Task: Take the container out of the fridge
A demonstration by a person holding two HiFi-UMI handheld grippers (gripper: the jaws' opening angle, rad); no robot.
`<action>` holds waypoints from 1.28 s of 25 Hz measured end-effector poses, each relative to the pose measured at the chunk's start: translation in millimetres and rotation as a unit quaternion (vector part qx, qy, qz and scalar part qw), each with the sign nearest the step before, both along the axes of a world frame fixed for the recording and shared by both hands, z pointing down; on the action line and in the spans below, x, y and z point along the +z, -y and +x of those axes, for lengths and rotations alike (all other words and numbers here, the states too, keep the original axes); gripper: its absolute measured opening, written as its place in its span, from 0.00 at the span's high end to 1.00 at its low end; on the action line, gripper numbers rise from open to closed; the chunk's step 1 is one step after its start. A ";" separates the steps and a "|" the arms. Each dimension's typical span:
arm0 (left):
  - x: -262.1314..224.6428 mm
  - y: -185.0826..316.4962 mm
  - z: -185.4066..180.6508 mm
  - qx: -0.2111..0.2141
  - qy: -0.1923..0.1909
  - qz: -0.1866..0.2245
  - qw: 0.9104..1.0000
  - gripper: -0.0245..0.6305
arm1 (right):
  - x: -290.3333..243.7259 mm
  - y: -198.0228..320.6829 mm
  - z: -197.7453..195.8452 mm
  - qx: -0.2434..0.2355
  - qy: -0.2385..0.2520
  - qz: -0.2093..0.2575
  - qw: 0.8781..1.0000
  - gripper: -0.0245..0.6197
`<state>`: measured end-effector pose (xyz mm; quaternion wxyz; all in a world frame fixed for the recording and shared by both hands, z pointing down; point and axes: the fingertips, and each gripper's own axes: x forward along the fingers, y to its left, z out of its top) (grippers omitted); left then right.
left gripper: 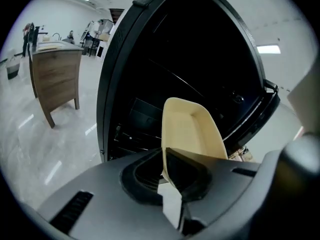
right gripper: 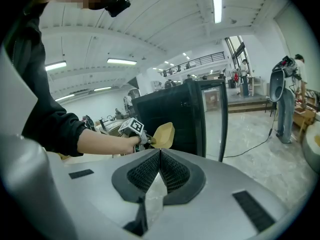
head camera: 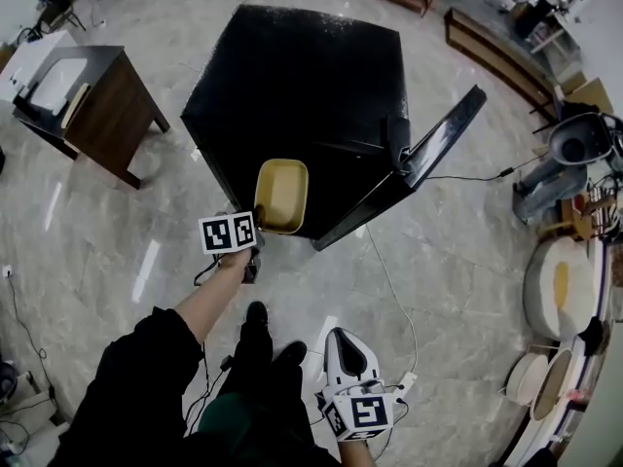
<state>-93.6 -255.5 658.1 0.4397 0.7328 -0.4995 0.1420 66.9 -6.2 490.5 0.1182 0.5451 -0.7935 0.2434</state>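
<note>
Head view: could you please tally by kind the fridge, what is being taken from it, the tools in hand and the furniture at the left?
fridge: 1
container: 1
grippers: 2 (left gripper, right gripper)
wooden desk: 1
Total: 5

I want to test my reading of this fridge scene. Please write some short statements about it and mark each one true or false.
1. The left gripper is shut on the rim of the tan container. True.
2. The fridge door is closed. False: it stands open.
3. The right gripper also holds a container. False: its jaws are together with nothing between them.
4. A wooden desk stands on the floor beside the black fridge. True.
</note>
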 end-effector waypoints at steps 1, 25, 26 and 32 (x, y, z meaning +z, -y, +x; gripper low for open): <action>-3.1 -3.4 -1.4 0.006 0.004 0.001 1.000 0.93 | -1.7 1.2 -2.5 -0.003 0.001 0.002 1.000 0.91; -65.3 -122.1 -40.7 0.146 0.109 0.043 0.982 0.93 | -25.3 10.2 -25.7 -0.017 0.009 0.026 0.999 0.91; -69.3 -125.5 -41.1 0.149 0.110 0.046 0.982 0.93 | -26.7 11.0 -26.9 -0.020 0.009 0.028 0.999 0.91; -100.6 -144.4 -34.1 0.158 0.120 0.082 0.977 0.93 | -44.4 17.9 -28.9 -0.029 0.004 0.047 0.998 0.91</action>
